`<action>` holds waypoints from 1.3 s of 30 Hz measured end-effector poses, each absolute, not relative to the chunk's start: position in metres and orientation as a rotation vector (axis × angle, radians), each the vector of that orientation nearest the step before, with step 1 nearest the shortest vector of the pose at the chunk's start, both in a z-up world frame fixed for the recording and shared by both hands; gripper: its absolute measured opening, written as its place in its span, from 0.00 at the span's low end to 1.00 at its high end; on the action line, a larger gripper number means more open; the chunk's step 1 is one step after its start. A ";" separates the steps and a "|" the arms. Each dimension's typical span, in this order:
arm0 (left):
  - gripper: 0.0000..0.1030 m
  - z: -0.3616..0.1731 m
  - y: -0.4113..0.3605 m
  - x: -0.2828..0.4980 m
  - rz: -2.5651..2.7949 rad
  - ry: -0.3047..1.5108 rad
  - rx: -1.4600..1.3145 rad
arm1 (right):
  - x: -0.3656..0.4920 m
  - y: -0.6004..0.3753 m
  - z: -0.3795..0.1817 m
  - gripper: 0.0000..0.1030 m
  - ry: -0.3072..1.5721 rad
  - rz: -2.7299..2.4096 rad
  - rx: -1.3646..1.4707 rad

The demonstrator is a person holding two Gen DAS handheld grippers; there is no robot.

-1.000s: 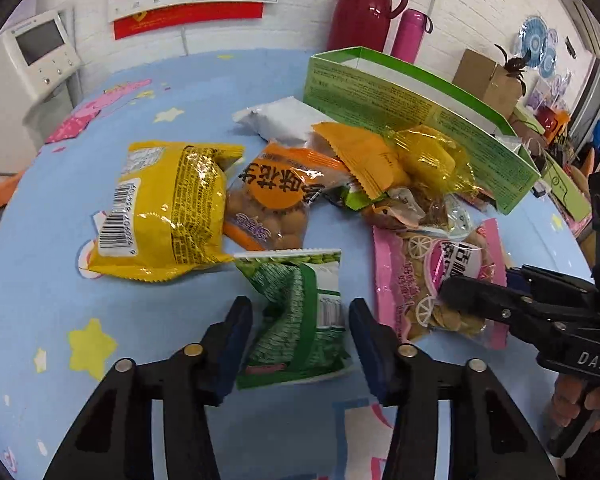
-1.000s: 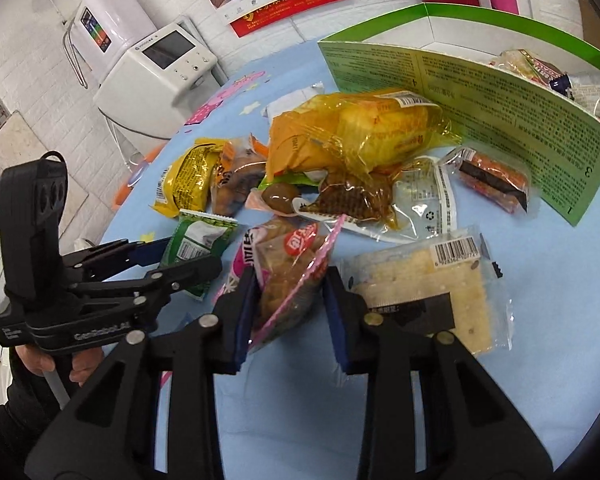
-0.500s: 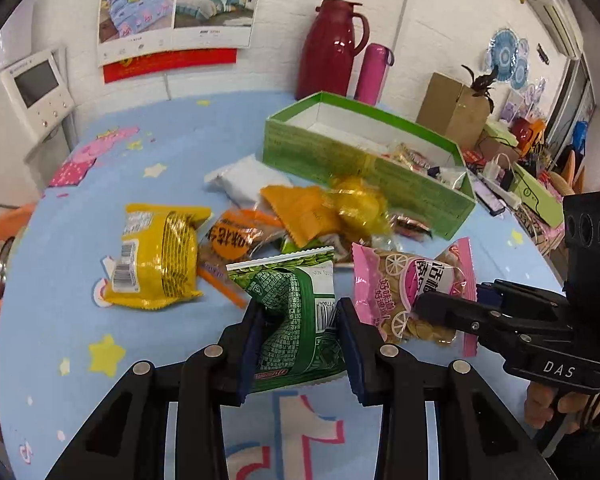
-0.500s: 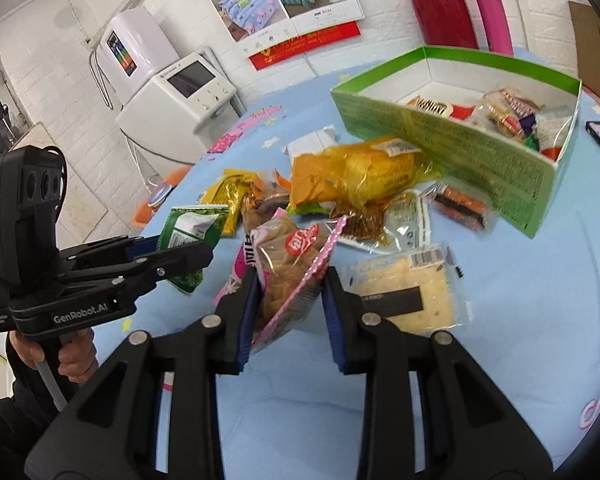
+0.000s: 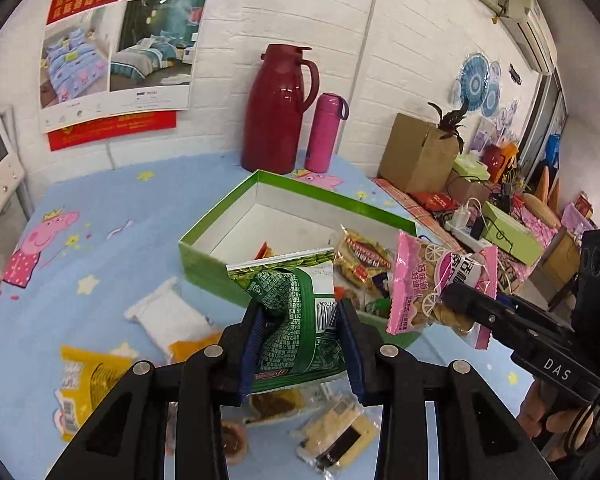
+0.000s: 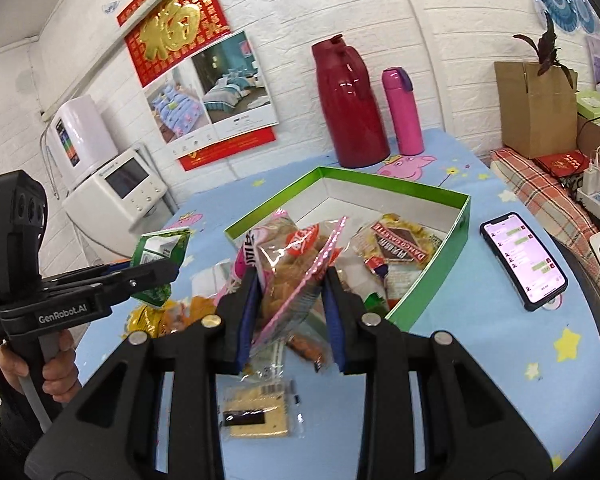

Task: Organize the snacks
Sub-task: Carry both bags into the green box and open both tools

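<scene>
The blue table [image 5: 100,216] is being occupied by the open green box [image 5: 204,258], already partly filled with snacks. Above its near wall, the pink biscuit packet [image 6: 288,268] is being clamped off the table by the right gripper [image 6: 288,312], and the green pea packet [image 5: 296,320] is being pinched likewise by the left gripper [image 5: 300,344].

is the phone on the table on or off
On. The black smartphone lies flat on the blue tablecloth, right of the green cardboard box, and its screen is lit, showing what looks like a chat.
</scene>
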State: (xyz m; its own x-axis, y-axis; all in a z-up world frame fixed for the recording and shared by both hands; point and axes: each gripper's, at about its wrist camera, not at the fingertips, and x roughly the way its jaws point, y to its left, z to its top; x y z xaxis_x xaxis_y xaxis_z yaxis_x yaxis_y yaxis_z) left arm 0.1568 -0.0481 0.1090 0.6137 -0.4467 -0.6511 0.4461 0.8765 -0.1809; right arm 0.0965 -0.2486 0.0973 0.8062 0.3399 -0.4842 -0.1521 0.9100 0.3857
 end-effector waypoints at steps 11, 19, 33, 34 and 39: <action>0.36 0.089 -0.101 0.244 -0.501 0.797 0.006 | 0.176 -0.281 0.058 0.33 0.641 0.222 0.376; 0.85 0.066 -0.097 0.275 -0.422 0.816 -0.030 | 0.219 -0.276 0.040 0.70 0.698 0.202 0.297; 0.87 0.092 -0.056 0.210 -0.424 0.806 -0.054 | 0.133 -0.270 0.089 0.81 0.562 0.242 0.323; 0.87 0.096 -0.052 0.201 -0.434 0.803 -0.063 | 0.124 -0.268 0.095 0.82 0.551 0.252 0.321; 0.87 0.105 -0.023 0.157 -0.453 0.812 -0.090 | 0.084 -0.256 0.109 0.83 0.550 0.295 0.297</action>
State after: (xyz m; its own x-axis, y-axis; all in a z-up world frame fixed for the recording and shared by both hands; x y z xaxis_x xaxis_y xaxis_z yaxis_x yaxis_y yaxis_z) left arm 0.1567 -0.0227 0.1054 0.5979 -0.4239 -0.6803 0.3563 0.9008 -0.2482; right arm 0.0837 -0.2562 0.1091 0.8129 0.3504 -0.4652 -0.1932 0.9158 0.3522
